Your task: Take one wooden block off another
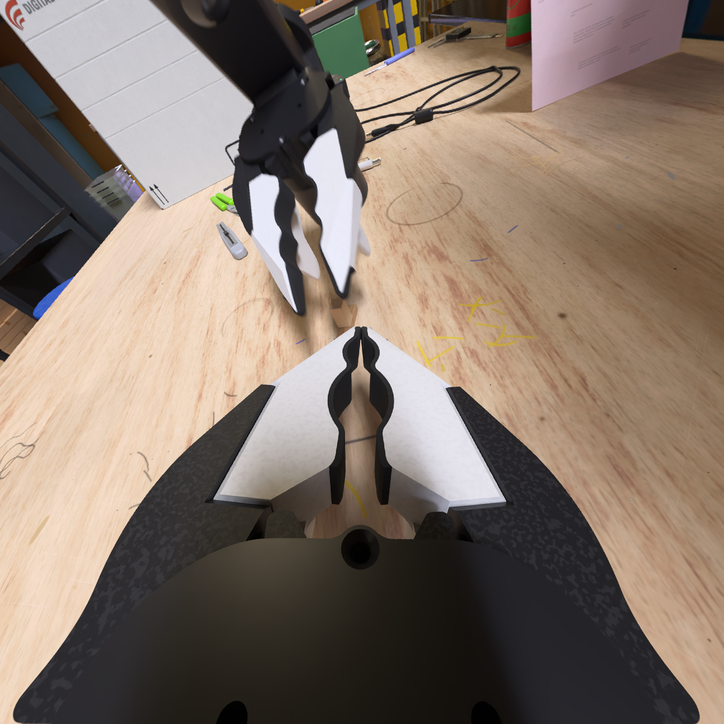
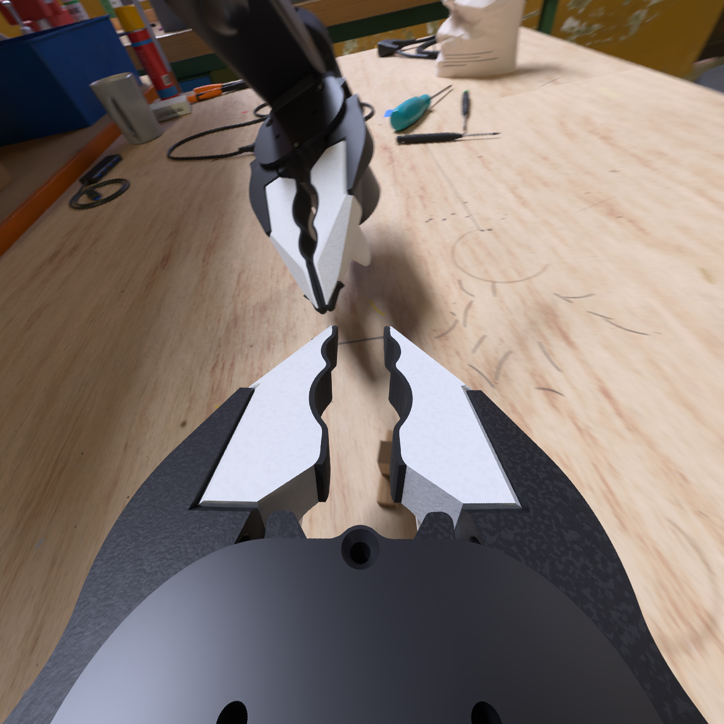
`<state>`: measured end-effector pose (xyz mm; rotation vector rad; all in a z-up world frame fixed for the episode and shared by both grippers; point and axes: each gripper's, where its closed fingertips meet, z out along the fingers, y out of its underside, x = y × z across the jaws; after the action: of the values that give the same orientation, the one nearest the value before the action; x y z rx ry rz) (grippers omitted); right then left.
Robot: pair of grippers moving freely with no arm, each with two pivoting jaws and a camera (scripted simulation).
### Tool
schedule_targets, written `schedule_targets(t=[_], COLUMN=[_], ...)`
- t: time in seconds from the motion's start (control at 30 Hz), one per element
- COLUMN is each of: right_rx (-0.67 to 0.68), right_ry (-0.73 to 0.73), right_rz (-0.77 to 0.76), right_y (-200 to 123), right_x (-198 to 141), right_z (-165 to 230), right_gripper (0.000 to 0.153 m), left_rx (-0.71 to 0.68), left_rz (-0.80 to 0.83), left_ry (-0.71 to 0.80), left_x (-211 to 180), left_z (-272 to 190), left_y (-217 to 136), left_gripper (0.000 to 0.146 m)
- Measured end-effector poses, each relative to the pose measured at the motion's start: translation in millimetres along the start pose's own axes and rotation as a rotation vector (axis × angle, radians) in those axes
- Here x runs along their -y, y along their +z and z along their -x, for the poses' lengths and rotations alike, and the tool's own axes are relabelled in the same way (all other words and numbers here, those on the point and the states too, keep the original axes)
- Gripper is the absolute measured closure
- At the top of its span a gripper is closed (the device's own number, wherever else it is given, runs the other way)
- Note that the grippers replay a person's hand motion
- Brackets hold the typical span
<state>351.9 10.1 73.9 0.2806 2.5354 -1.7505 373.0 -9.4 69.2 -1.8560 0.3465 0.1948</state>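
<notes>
Scuffed plywood table (image 1: 548, 235) is carrying small stacked tan wooden blocks (image 1: 344, 315); left gripper (image 1: 360, 331) is sitting pinched empty, right gripper (image 2: 360, 331) is gaping narrowly beside them.

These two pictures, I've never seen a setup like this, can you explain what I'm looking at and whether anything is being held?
Each picture comes from a camera mounted on one of two black-and-white tongs, looking forward along its fingers. In the left wrist view, the left tongs fill the foreground, shut and empty. The right tongs face them, open. The right wrist view shows the reverse. Both hover over a plywood workbench. Between them sit the small wooden blocks, one apparently on another, partly hidden. Nothing is held. Farther off lie a black cable, a teal-handled screwdriver and a grey cup.
</notes>
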Motion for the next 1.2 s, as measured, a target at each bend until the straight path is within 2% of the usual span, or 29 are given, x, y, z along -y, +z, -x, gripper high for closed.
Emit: schedule_targets(t=[0.07, 0.1, 0.17, 0.23, 0.27, 0.33, 0.43, 0.5, 0.6, 0.77, 0.9, 1.0, 1.2], right_rx=[-0.047, -0.074, -0.086, -0.164, -0.184, -0.221, -0.364, -0.346, -0.333, -0.344, -0.364, -0.349, -0.463], right_ry=[-0.010, -0.032, -0.091, -0.146, -0.138, -0.108, -0.121, -0.103, -0.112, -0.149, -0.156, -0.118, -0.068], right_rz=[0.012, 0.067, 0.274, 0.540, 0.609, 0.623, 0.698, 0.716, 0.678, 0.579, 0.368, 0.222, 0.083], right_y=[-16, -21, -26, -35, -39, -42, -47, -42, -33, -23, -4, 7, 5], right_x=[2, -3, -26, -50, -55, -57, -69, -77, -76, -64, -32, -11, 10], right_z=[-8, -10, -3, 2, 7, 10, -9, -12, -14, -21, -22, -18, -31], right_gripper=[0.131, 0.132, 0.132, 0.128, 0.128, 0.127, 0.128, 0.128, 0.129, 0.142, 0.142, 0.142, 0.142], left_rx=[0.017, 0.031, 0.066, 0.117, 0.129, 0.140, 0.145, 0.149, 0.157, 0.180, 0.192, 0.203, 0.262], left_rz=[0.016, 0.028, 0.044, 0.066, 0.071, 0.069, 0.080, 0.089, 0.111, 0.142, 0.146, 0.145, 0.153], left_ry=[-0.003, -0.008, -0.020, -0.030, -0.033, -0.042, -0.039, -0.022, 0.026, 0.055, -0.007, -0.003, -0.012], left_x=[-2, -4, -7, -10, -11, -12, -13, -14, -16, -20, -20, -20, -21], left_z=[3, 5, 12, 20, 22, 25, 26, 25, 21, 21, 27, 29, 37], left_y=[0, 1, 1, 2, 1, 1, 2, 3, 5, 8, 6, 6, 5], left_gripper=[0.146, 0.146, 0.146, 0.146, 0.146, 0.146, 0.146, 0.146, 0.146, 0.145, 0.134, 0.132, 0.131])
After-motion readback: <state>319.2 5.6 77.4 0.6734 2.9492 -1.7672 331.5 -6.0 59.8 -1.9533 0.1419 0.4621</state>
